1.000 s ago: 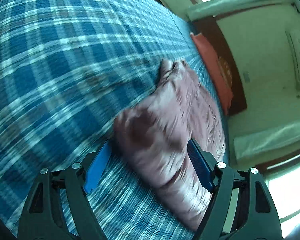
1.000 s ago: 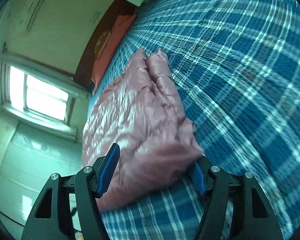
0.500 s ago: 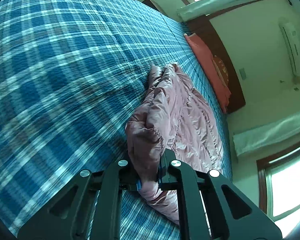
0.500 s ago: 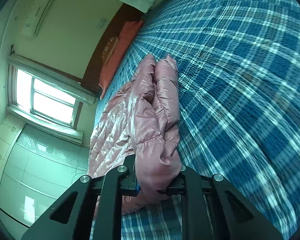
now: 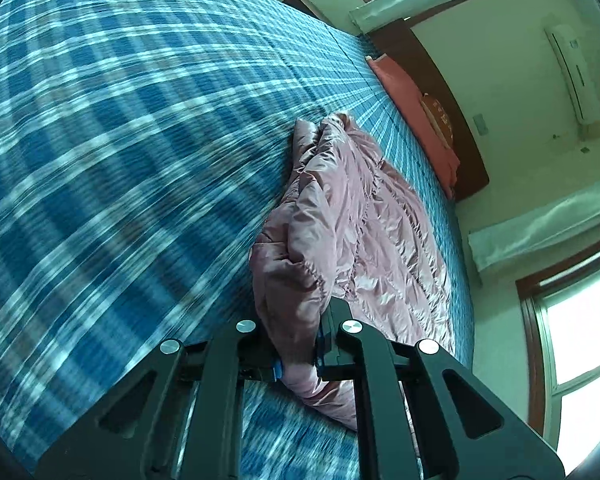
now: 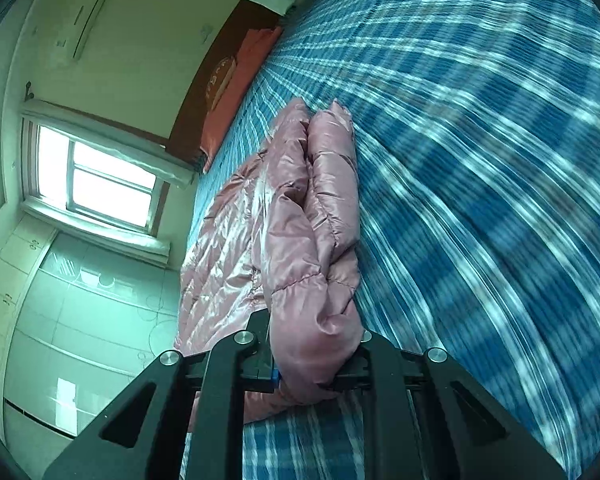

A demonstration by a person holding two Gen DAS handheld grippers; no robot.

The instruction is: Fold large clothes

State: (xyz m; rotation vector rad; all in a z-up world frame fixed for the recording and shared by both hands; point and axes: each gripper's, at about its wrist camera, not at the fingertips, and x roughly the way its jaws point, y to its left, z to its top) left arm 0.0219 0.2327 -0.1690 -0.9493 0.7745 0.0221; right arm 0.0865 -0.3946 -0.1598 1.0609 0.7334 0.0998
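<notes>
A pink quilted puffer jacket (image 5: 356, 216) of shiny padded fabric lies on a bed covered with a blue-and-white plaid bedspread (image 5: 132, 128), stretched from the near edge toward the far headboard end. The left hand-held gripper (image 5: 298, 344) is clenched on a bunched fold at the jacket's near end — an elasticated cuff sits just above its black fingers, and the blue pads are almost buried in the cloth. The right hand-held gripper (image 6: 312, 356) is likewise clamped on a thick wad of the same pink jacket (image 6: 300, 216), with a gathered hem puffing out over its jaws. In both views the gripped fabric rises in a ridge above the flatter part of the garment, which spreads away on the bedspread (image 6: 480, 140).

The plaid looks streaked with blur in both wrist views, so its finer detail cannot be read. At the far end of the bed an orange-red pillow (image 5: 416, 112) rests against a dark brown wooden headboard (image 5: 440, 80). A white wall air conditioner (image 5: 576, 76) hangs on the pale wall above. In the right wrist view a bright window (image 6: 100, 184) with a white frame sits on the left, with pale glass-fronted wardrobe doors (image 6: 60, 320) near it — all well apart from the jacket.
</notes>
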